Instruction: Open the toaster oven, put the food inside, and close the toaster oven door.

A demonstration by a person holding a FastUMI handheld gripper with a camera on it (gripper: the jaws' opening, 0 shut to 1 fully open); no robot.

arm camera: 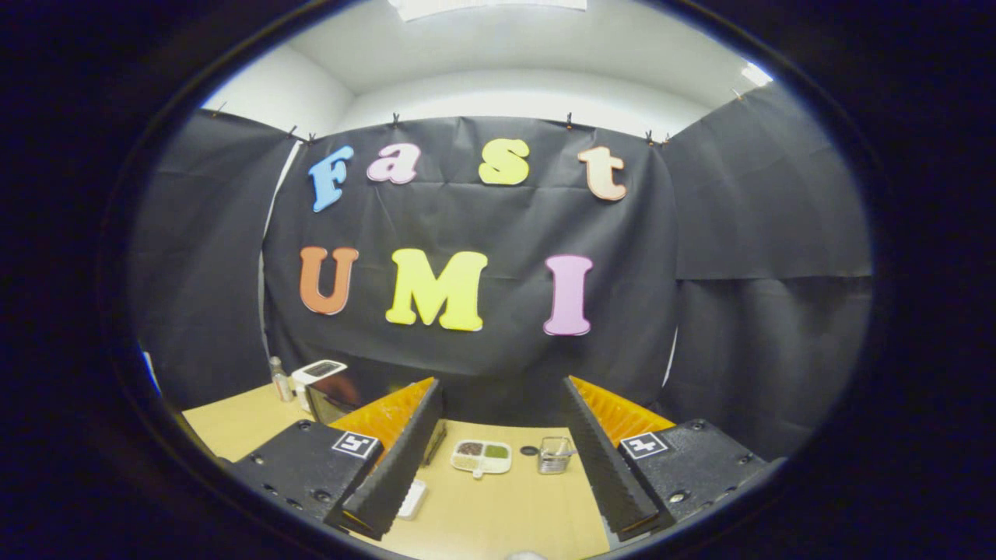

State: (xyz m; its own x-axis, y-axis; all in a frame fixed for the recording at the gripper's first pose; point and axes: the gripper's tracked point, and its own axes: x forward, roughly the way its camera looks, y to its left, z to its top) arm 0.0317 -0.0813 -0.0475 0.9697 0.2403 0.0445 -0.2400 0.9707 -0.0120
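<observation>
My gripper [502, 389] is open, held above the near side of a wooden table [506, 513], with nothing between its fingers. The toaster oven [333, 398], a dark box, stands at the table's far left corner, mostly hidden behind my left finger [401, 459]; I cannot tell how its door stands. The food lies in a white divided plate [481, 456] on the table, between and below the two fingers and well ahead of me.
A small wire basket [554, 454] stands just right of the plate, with a small dark disc [529, 450] between them. A white device [319, 372] sits on the oven, a clear bottle [278, 379] to its left. A white flat item [412, 498] lies by my left finger.
</observation>
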